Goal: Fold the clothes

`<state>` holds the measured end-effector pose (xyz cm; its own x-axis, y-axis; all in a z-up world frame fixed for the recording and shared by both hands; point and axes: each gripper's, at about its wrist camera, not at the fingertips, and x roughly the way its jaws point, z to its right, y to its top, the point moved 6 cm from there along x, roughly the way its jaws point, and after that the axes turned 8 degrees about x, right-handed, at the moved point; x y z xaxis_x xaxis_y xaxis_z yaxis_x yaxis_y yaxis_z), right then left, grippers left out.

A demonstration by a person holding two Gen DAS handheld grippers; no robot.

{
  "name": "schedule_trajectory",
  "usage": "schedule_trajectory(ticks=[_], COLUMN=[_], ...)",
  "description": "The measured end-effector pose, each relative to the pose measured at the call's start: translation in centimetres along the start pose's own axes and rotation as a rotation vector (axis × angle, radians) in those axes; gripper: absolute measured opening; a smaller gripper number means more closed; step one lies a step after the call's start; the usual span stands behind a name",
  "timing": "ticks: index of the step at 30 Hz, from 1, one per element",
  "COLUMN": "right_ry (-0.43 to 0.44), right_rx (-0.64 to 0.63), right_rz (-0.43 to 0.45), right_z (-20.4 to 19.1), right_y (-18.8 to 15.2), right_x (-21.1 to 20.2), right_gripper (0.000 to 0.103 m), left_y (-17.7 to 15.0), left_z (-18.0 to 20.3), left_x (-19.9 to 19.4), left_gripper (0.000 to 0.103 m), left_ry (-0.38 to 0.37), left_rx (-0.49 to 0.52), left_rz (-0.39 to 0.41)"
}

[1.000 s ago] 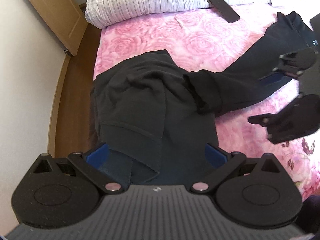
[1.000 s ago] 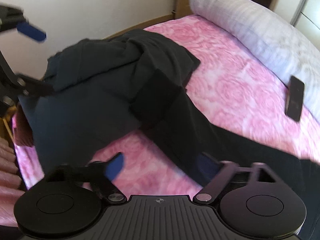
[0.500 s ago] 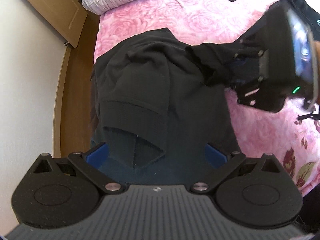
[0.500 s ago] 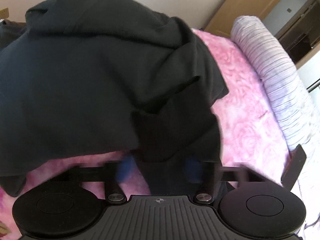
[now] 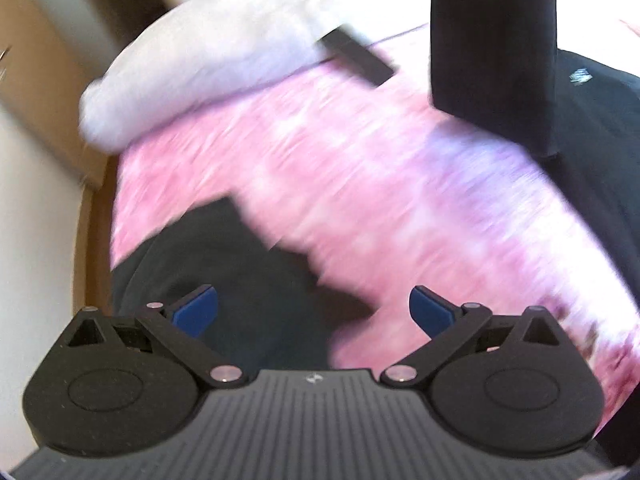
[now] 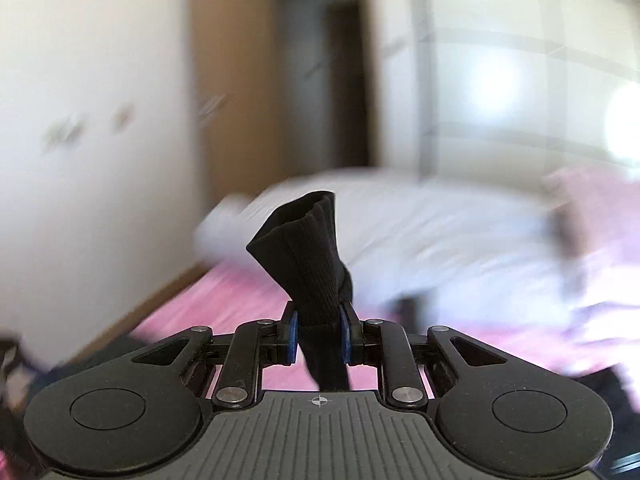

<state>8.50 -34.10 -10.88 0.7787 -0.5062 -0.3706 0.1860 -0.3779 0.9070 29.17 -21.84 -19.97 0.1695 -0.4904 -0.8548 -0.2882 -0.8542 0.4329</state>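
A black sweatshirt lies on the pink floral bed (image 5: 360,184). In the left wrist view part of it (image 5: 224,280) lies under my left gripper (image 5: 314,312), which is open and empty above it. A black sleeve (image 5: 492,40) hangs down at the upper right, and more of the garment (image 5: 592,120) lies at the right. In the right wrist view my right gripper (image 6: 319,338) is shut on the ribbed black cuff (image 6: 304,256), which stands up between the blue pads (image 6: 292,336). The view is blurred.
A white striped pillow (image 5: 208,68) lies at the head of the bed, with a dark phone (image 5: 356,58) beside it. A wooden door (image 5: 36,80) and white wall stand at the left. The right wrist view shows a wall, a doorway (image 6: 320,80) and the pillow (image 6: 440,232).
My right gripper has closed on the cuff and lifted the sleeve up off the bed. My left gripper has tilted up and shifted, with less of the sweatshirt under it.
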Motion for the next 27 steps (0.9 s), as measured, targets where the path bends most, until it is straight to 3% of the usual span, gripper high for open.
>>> schedule_trajectory(ticks=[2,5,9,13,17,21,24,27], right_ry=[-0.101,-0.223,-0.296,-0.278,-0.246,-0.170,-0.064,-0.046], right_rx=[0.061,0.184,0.388,0.580,0.729,0.796,0.801,0.842], right_rz=[0.065,0.086,-0.004,-0.140,-0.211,-0.186,-0.124,-0.177], right_z=[7.9,19.9,33.5,42.3,46.3,47.5,47.8,49.1], right_y=[1.5,0.2,-7.5,-16.0,-20.5,-19.4,-17.2,-18.6], right_x=[-3.6,-7.3,-8.4,-6.2,-5.8,-6.7,-8.3,-7.6], right_gripper=[0.019,0.019,0.019,0.019,0.019,0.020,0.020,0.020], left_y=[3.1,6.8,10.0,11.7,13.6,16.3,18.7,20.3], left_z=[3.3,8.4,15.4,22.4,27.6,30.6,31.5,32.3], left_x=[0.2,0.4,0.2,0.1,-0.5,-0.6,0.1,0.8], left_gripper=[0.101,0.101,0.101,0.100,0.100,0.100,0.100,0.100], left_ry=[-0.017,-0.033,-0.031,-0.048,-0.086,-0.102,-0.101,-0.106], left_rx=[0.028,0.040,0.013,-0.014,0.036,0.111,0.141,0.161], left_rz=[0.032,0.054,0.013,-0.090,-0.138,-0.129,-0.108,-0.096])
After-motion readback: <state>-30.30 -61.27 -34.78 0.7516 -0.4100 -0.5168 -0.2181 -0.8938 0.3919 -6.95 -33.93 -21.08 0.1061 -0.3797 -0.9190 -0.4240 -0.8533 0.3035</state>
